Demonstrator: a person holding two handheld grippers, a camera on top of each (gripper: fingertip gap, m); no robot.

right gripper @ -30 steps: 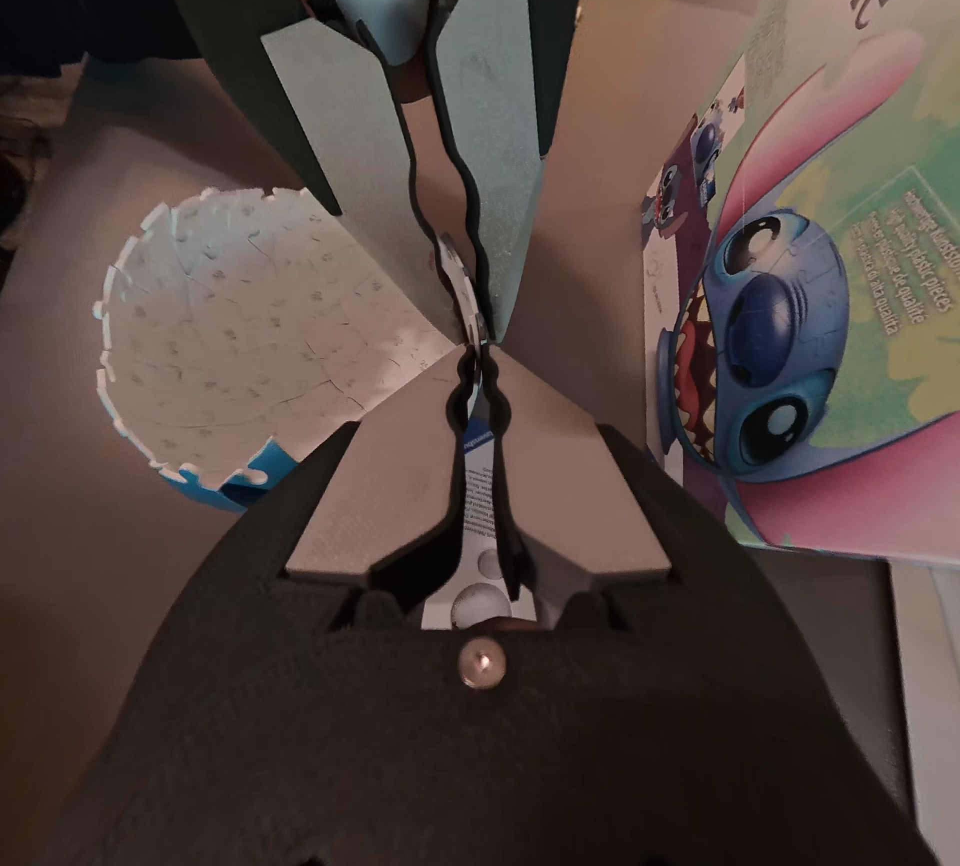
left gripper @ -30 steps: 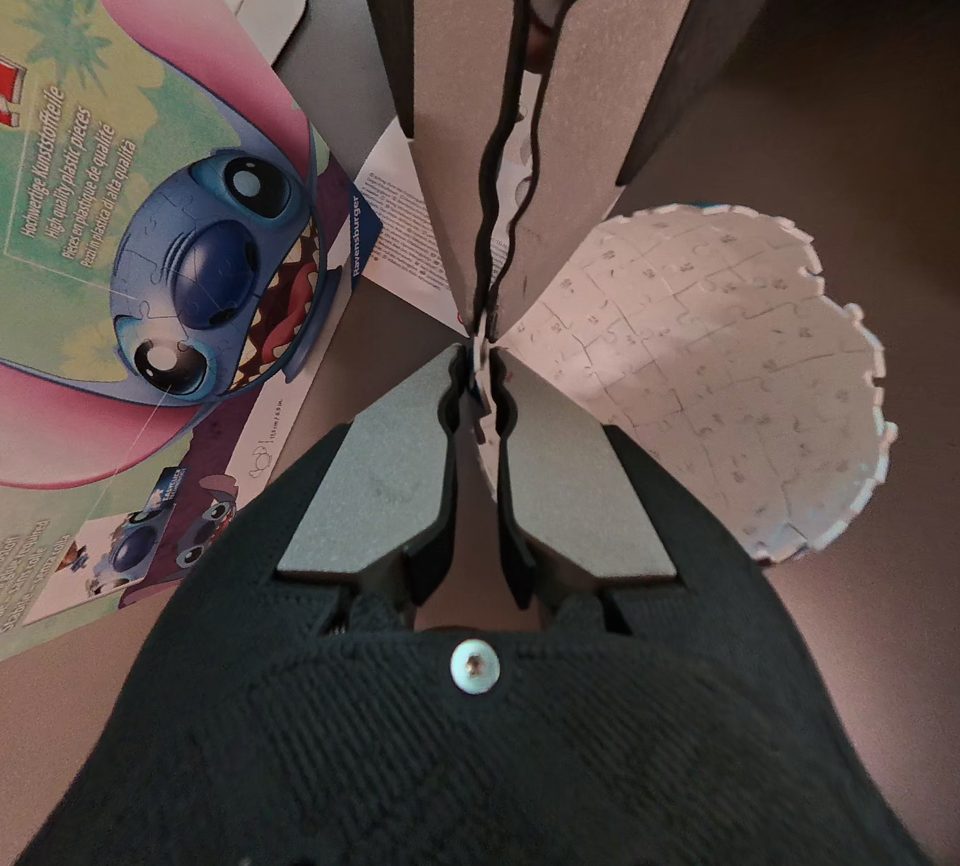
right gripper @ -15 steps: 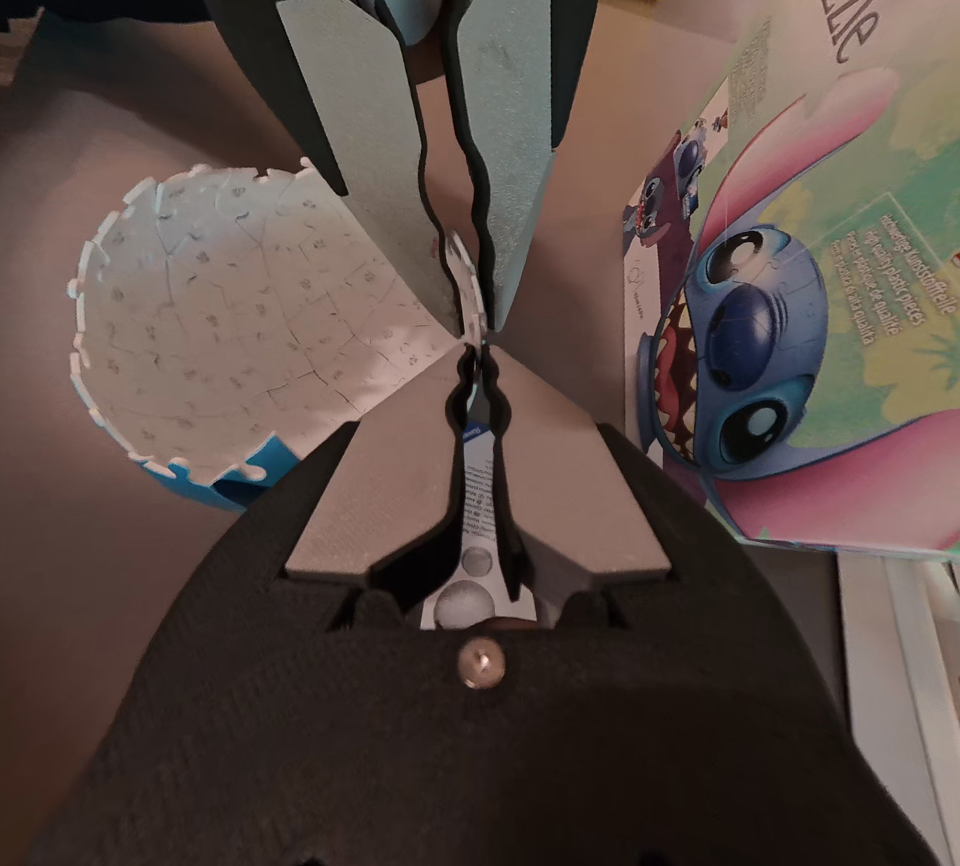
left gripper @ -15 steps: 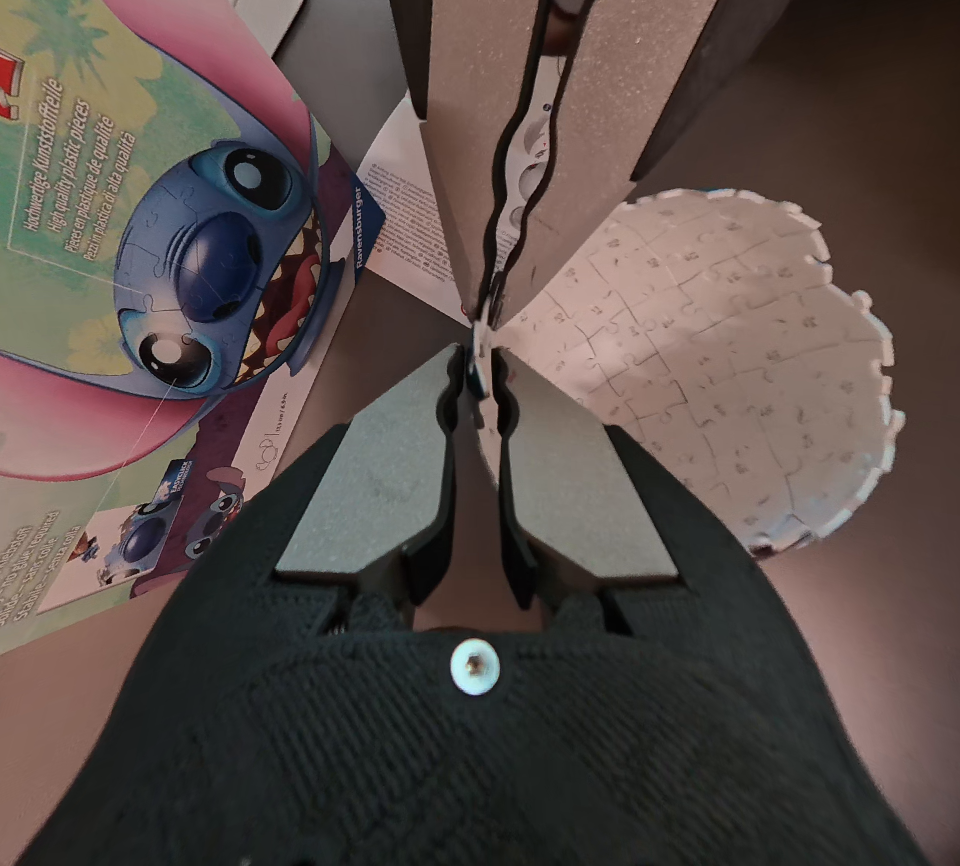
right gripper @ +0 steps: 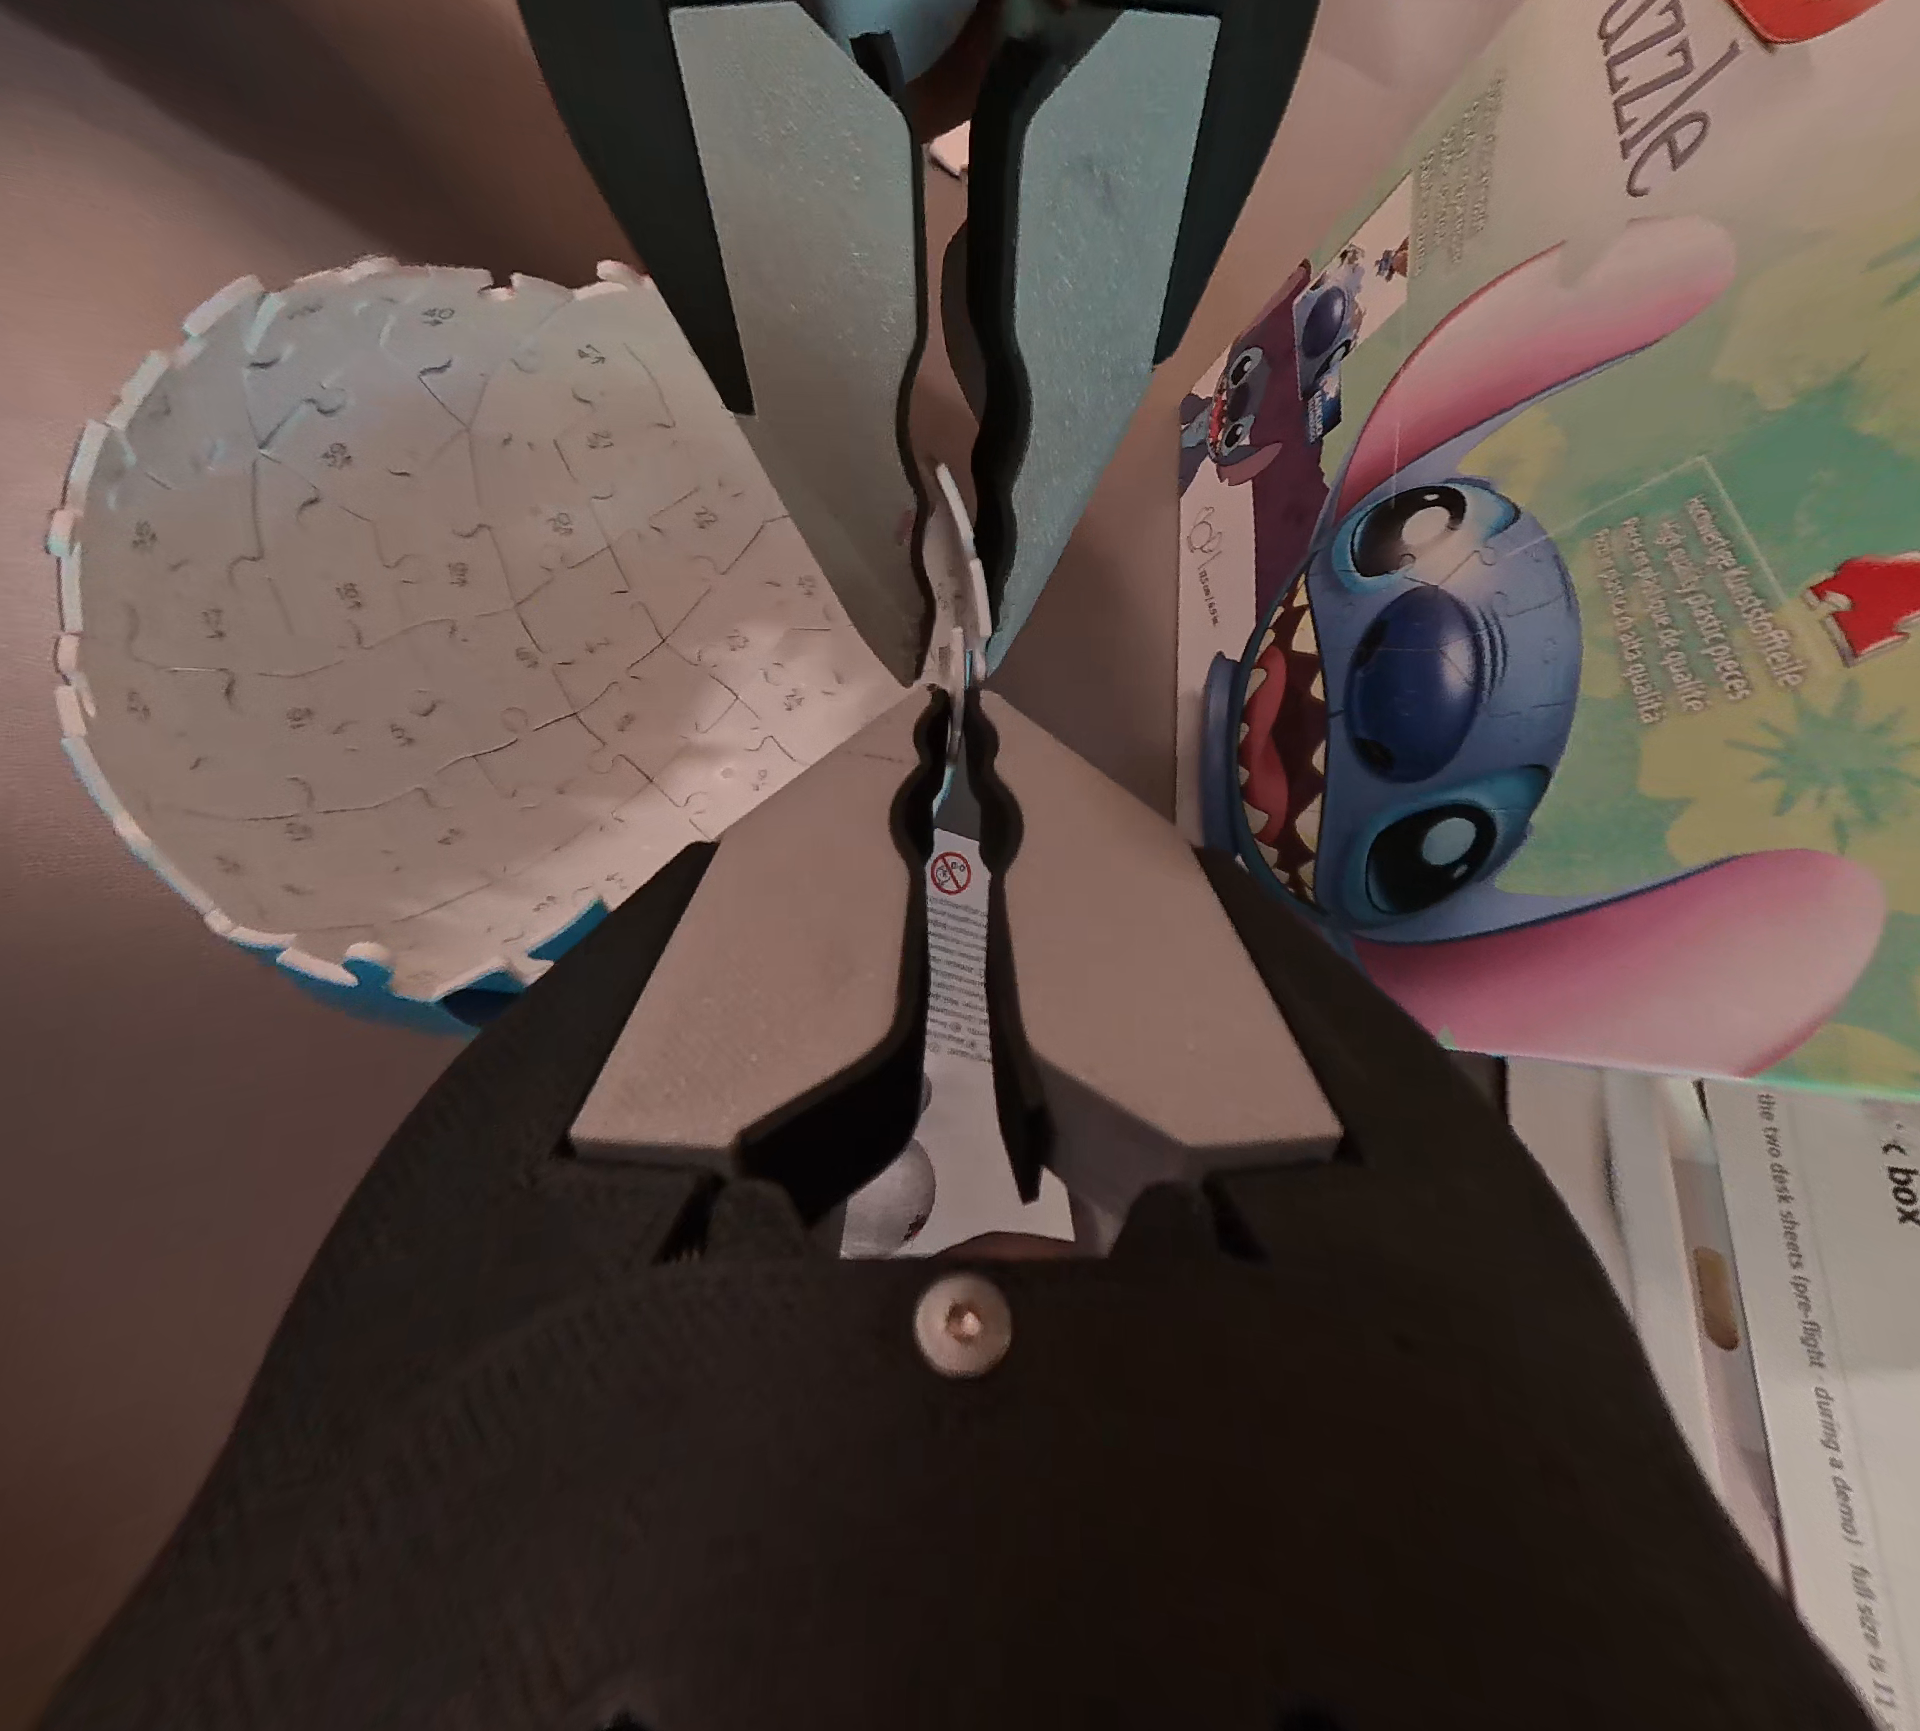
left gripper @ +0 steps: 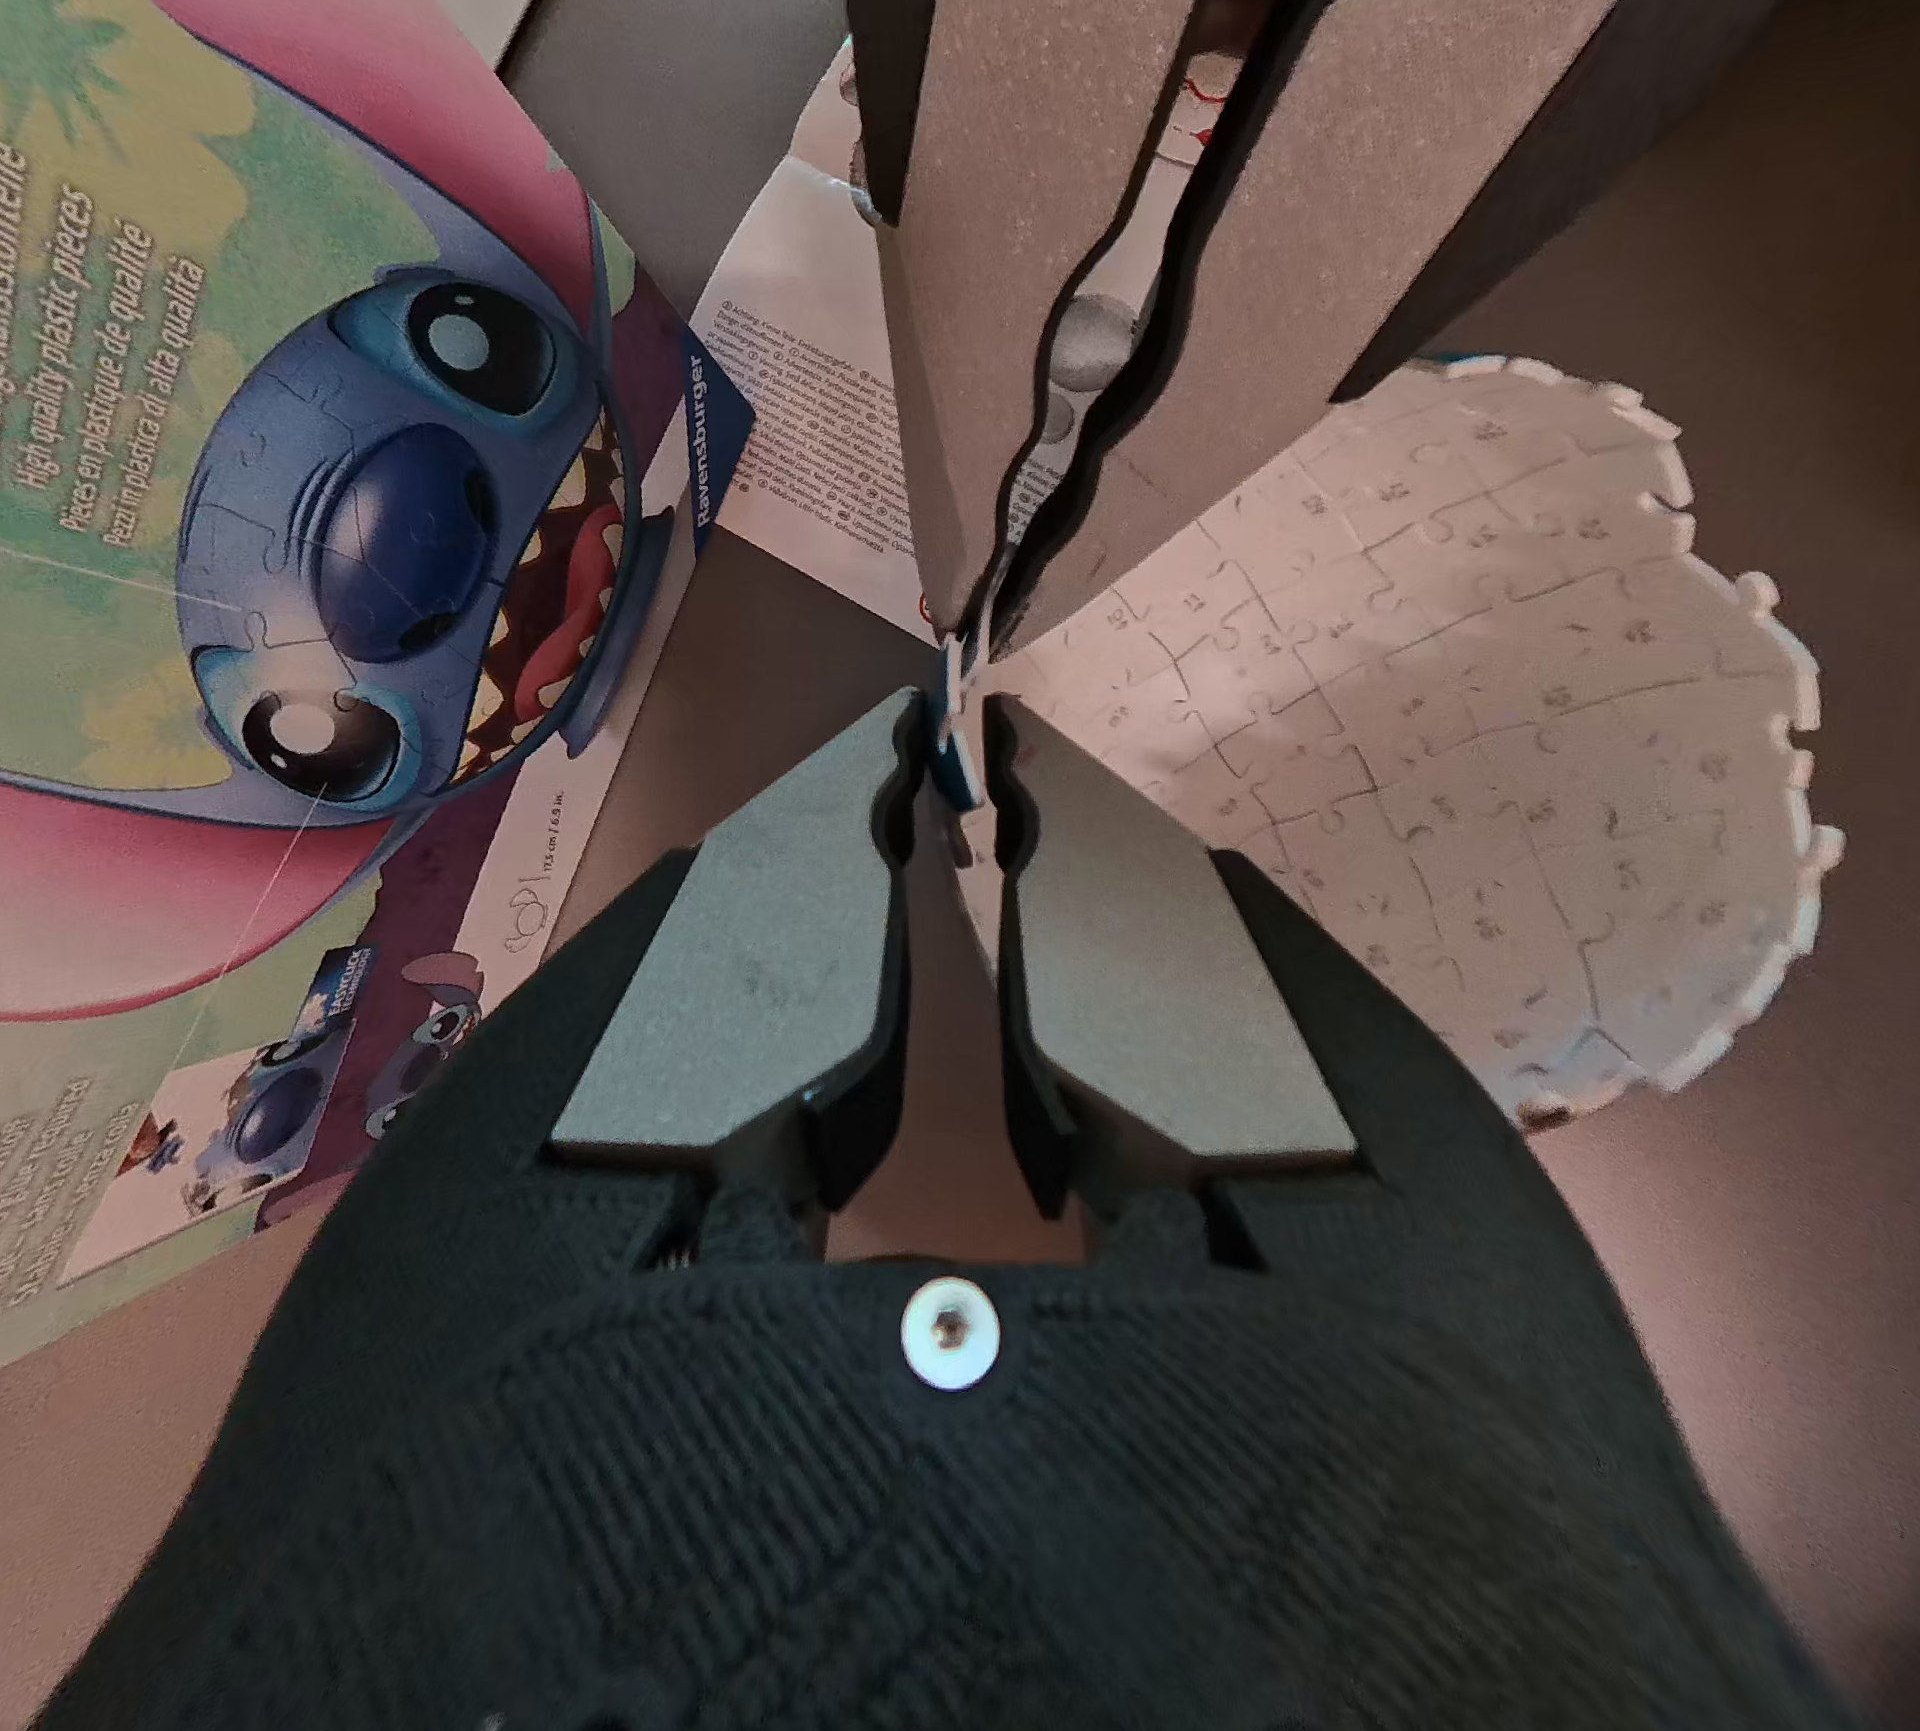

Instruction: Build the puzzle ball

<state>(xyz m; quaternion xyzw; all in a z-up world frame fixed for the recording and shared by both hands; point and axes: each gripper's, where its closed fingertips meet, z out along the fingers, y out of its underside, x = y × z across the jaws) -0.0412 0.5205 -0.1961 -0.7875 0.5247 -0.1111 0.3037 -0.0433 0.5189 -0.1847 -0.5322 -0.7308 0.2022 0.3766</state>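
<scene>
Both tools meet tip to tip: left tool (left gripper: 954,751) pinches a blue puzzle piece (left gripper: 951,762), right tool (right gripper: 951,705) pinches a joined white-backed piece (right gripper: 961,580). Half-built puzzle ball (right gripper: 364,642) sits on the worktop (right gripper: 156,1266), near a printed puzzle box (right gripper: 1610,590) and leaflet (left gripper: 821,393).

Left tongs (left gripper: 954,713) and right tongs (right gripper: 951,707) tip-to-tip, both clamped.

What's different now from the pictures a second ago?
Not much. In the left wrist view the left gripper has opened a little, though the blue piece still sits between its tips. The right gripper stays shut on its piece, tip to tip with the left. Both have drifted slightly, so the half ball and box shifted a bit in view; neither was touched.
</scene>
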